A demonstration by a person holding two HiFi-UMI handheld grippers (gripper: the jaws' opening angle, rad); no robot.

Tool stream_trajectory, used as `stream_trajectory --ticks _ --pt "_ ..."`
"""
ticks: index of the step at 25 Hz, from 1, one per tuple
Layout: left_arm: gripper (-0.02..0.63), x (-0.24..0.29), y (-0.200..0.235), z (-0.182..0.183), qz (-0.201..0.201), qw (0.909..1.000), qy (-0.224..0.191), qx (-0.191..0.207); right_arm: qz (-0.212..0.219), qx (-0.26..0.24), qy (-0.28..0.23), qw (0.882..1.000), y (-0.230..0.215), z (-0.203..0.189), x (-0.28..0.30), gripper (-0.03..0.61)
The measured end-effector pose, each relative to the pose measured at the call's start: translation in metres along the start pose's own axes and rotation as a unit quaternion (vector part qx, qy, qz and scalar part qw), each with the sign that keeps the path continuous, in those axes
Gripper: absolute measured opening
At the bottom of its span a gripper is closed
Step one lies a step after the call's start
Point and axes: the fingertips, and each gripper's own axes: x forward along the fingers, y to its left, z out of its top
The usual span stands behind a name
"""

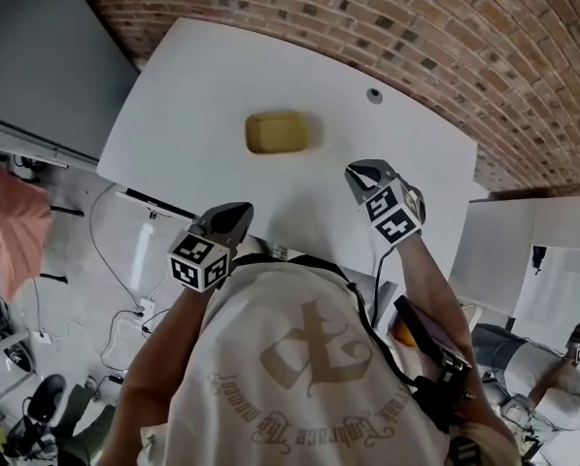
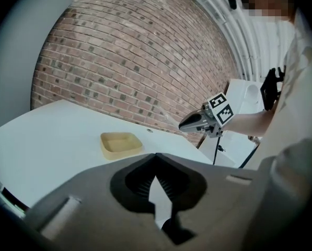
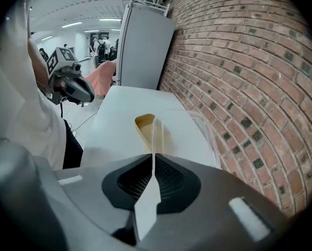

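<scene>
A shallow yellow dish lies empty near the middle of a white table; it also shows as the dish and the dish in the gripper views. My left gripper hovers at the table's near edge, close to my body, jaws shut with nothing between them. My right gripper hangs over the table's near right part, a short way from the dish, jaws also shut and empty. Each gripper sees the other: the right gripper and the left gripper.
A brick wall runs behind the table. A small round grommet sits near the far edge. A grey cabinet stands at the left, with cables on the floor. A second white table is at the right, with another person beyond it.
</scene>
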Motion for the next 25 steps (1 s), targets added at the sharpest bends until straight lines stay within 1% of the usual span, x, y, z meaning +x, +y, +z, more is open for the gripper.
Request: stream_trajectory --ticks 7,13,25 --pt "0.003 0.004 -0.012 0.003 -0.011 0.9998 0.003 0.019 -0.009 0.024 -0.002 1.000 0.008 -0.022 -0.017 0.026" --pt "0.003 0.006 -0.012 0.003 -0.010 0.9997 0.007 0.021 -0.010 0.035 -0.007 0.999 0.014 -0.033 -0.023 0.026" --pt "0.003 0.011 -0.016 0.005 -0.012 0.9995 0.010 0.028 -0.008 0.035 -0.014 0.999 0.014 -0.033 -0.023 0.026"
